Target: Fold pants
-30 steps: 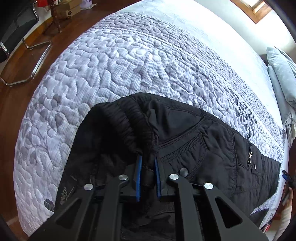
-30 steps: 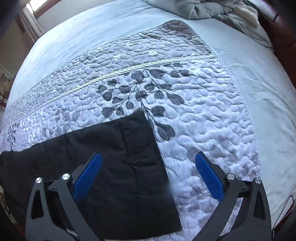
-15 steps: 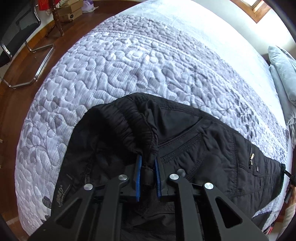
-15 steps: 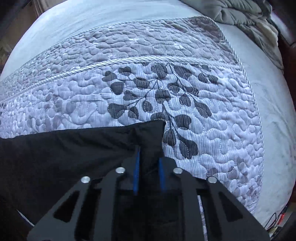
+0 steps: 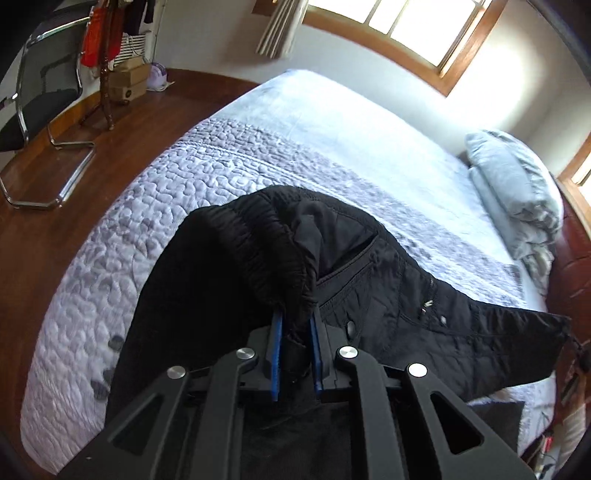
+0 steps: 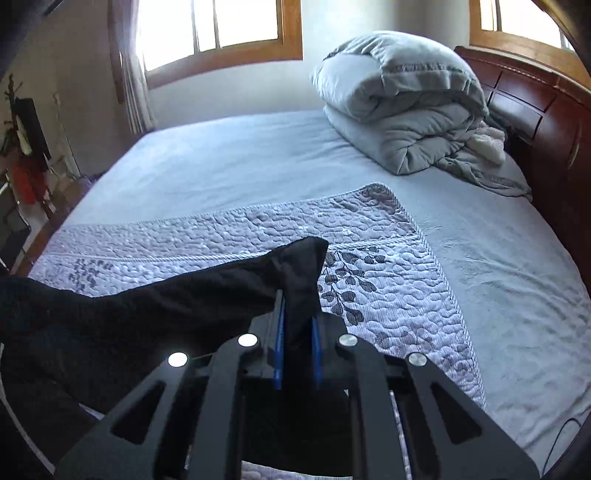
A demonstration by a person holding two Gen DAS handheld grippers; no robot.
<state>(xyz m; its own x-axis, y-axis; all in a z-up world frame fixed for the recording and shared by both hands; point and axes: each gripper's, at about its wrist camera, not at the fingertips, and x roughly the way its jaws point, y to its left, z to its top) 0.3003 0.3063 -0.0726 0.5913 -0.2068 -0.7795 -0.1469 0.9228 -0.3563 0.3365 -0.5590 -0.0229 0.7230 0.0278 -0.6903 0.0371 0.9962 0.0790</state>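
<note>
On the bed (image 6: 258, 158), a pale blue sheet was spread, with one grey quilted runner (image 6: 388, 266) with a dark leaf print lying across the near end. The room had a dark wood floor (image 5: 48, 236), wood-framed windows (image 6: 218, 33) behind the bed, and a reddish wooden headboard (image 6: 535, 110) to the right. I counted one folded grey duvet (image 6: 402, 107) near the headboard, one chrome-framed chair (image 5: 40, 110) on the floor, and one pair of black pants (image 5: 369, 288). My left tongs (image 5: 295, 350) were pinched narrow on the gathered elastic waistband, the fabric bunching up out from between the blue pads. My right tongs (image 6: 297, 350) were likewise clamped on the cuff end of the leg. The pants hung between the two tongs, draped in front of them above the runner, the zip pocket facing up.
</note>
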